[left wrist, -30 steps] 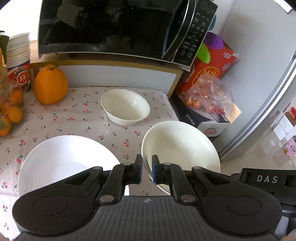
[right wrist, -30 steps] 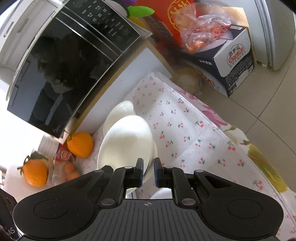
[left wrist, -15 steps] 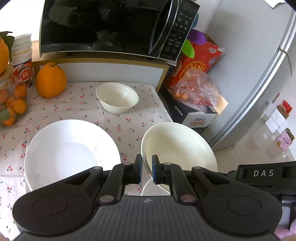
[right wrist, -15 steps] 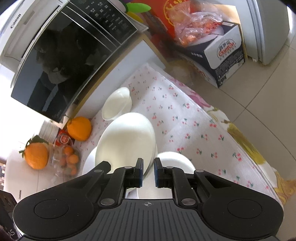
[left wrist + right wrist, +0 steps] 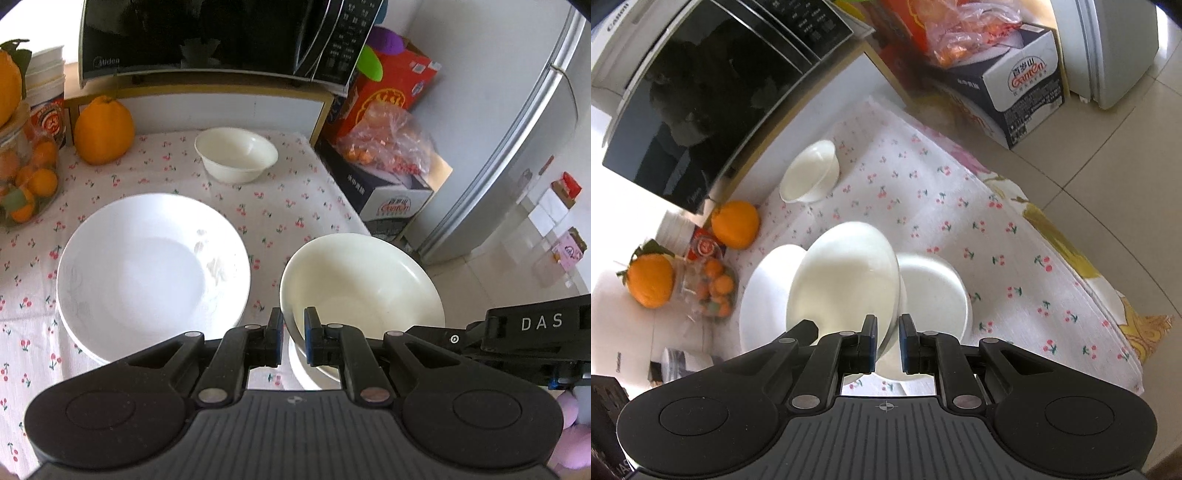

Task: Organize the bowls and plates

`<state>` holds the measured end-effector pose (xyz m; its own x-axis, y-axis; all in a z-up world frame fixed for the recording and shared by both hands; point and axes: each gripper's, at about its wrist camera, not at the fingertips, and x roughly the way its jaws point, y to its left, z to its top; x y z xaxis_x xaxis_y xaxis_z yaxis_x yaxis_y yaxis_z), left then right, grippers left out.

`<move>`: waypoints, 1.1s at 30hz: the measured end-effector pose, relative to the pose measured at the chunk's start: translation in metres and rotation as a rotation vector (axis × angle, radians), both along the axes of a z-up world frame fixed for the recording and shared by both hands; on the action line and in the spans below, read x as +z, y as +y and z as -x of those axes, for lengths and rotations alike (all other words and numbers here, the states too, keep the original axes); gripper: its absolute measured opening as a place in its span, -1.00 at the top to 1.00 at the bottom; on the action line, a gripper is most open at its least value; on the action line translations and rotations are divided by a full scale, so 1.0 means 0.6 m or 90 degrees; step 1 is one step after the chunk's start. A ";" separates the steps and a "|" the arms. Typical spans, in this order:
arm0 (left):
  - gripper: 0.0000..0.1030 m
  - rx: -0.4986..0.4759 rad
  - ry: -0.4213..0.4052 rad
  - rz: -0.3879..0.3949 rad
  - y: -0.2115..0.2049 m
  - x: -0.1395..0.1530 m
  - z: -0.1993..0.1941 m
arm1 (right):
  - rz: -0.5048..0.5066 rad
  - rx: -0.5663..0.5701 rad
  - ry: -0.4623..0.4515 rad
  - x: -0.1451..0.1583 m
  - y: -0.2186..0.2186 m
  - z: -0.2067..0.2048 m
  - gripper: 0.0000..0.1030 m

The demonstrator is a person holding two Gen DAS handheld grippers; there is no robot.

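A cream bowl (image 5: 364, 284) hangs tilted above the cherry-print tablecloth (image 5: 295, 206), and my left gripper (image 5: 293, 325) is shut on its near rim. In the right wrist view the same cream bowl (image 5: 846, 280) shows edge-on, with my right gripper (image 5: 887, 328) shut on its rim. Part of a white bowl (image 5: 934, 295) sits on the cloth just below it. A stack of white plates (image 5: 147, 273) lies to the left. At the back stands a small white bowl (image 5: 236, 158). The right gripper's black body (image 5: 535, 325) shows at the right edge.
A black microwave (image 5: 221, 37) on a shelf closes off the back. A large orange (image 5: 103, 133) and a jar of small oranges (image 5: 26, 184) stand at the left. Beyond the table's right edge are boxes (image 5: 391, 199), a bag of fruit and a fridge (image 5: 517, 147).
Both grippers have drawn back from the microwave with the cream bowl between them. The small bowl and plates now lie farther up the views, and a white bowl has appeared beneath the held one.
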<state>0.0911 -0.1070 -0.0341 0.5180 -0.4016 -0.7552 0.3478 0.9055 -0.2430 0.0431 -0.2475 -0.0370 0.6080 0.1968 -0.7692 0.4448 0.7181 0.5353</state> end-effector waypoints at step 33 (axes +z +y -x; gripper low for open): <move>0.77 -0.038 0.021 -0.071 -0.033 -0.044 0.012 | 0.036 -0.012 0.084 -0.045 -0.005 -0.007 0.70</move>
<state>0.0839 -0.1271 -0.0603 0.4697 -0.3444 -0.8129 0.3960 0.9051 -0.1546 0.0472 -0.2508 -0.0640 0.5046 0.1400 -0.8519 0.5225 0.7360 0.4305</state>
